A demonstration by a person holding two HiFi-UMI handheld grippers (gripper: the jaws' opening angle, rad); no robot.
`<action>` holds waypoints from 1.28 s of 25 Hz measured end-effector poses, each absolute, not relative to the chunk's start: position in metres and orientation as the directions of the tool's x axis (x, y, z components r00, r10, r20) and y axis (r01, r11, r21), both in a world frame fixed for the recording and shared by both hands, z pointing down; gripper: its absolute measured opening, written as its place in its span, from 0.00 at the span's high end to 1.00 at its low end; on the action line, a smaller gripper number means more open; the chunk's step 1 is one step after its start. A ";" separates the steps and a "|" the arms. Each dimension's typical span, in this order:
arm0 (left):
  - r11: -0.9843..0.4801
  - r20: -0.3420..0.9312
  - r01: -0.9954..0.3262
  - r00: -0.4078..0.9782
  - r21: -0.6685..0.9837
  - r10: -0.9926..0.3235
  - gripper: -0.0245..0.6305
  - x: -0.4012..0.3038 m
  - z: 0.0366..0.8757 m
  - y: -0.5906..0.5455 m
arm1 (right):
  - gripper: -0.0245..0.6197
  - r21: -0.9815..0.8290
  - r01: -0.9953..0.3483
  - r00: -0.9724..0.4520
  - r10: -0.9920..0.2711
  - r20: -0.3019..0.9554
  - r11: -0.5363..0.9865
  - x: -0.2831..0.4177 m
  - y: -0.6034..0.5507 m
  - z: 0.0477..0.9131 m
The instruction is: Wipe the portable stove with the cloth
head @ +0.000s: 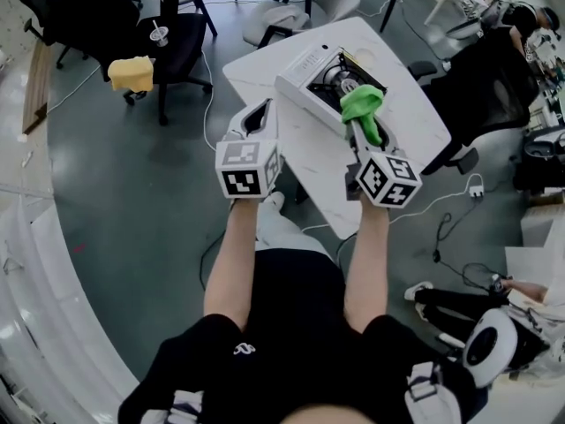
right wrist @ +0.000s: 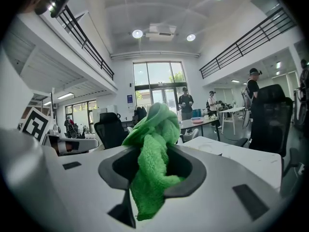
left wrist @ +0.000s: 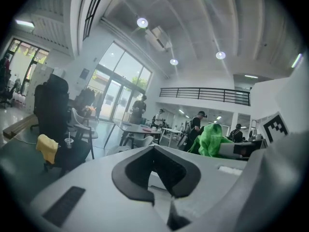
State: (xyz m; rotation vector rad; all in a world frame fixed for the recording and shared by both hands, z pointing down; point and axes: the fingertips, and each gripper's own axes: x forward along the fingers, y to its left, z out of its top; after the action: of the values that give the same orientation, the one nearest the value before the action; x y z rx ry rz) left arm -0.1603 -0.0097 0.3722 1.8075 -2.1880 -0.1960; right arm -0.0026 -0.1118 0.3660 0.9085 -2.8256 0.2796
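Observation:
The portable stove is a white box with a dark burner, lying on a small white table in the head view. My right gripper is shut on a bright green cloth and is held up over the stove's near end. In the right gripper view the cloth bunches out between the jaws of the right gripper. My left gripper hangs to the left of the table, shut with nothing in it. From the left gripper I see the cloth off to the right.
A black office chair at the far left carries a yellow cloth and a cup. Another black chair stands right of the table. Cables trail over the grey floor. People stand at distant tables.

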 end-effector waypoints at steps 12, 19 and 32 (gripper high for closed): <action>0.149 0.236 -0.932 -0.071 0.330 -0.969 0.96 -0.174 0.429 -0.120 | 0.76 -0.072 -0.641 -0.733 -0.582 0.351 0.764 -0.021 -0.204 0.420; 0.157 0.298 -0.930 -0.054 0.332 -0.953 0.96 -0.197 0.452 -0.175 | 0.76 -0.097 -0.616 -0.746 -0.540 0.389 0.781 -0.065 -0.260 0.441; 0.157 0.386 -0.937 -0.026 0.311 -0.922 0.96 -0.223 0.478 -0.253 | 0.76 0.060 -0.470 -0.752 -0.435 0.495 0.881 -0.144 -0.365 0.456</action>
State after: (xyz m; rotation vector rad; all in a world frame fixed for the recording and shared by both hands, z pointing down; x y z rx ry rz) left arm -0.2234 -0.2534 0.4776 1.7618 -1.9438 0.0398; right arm -0.1436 -0.3647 0.4557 0.6568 -2.5390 0.0924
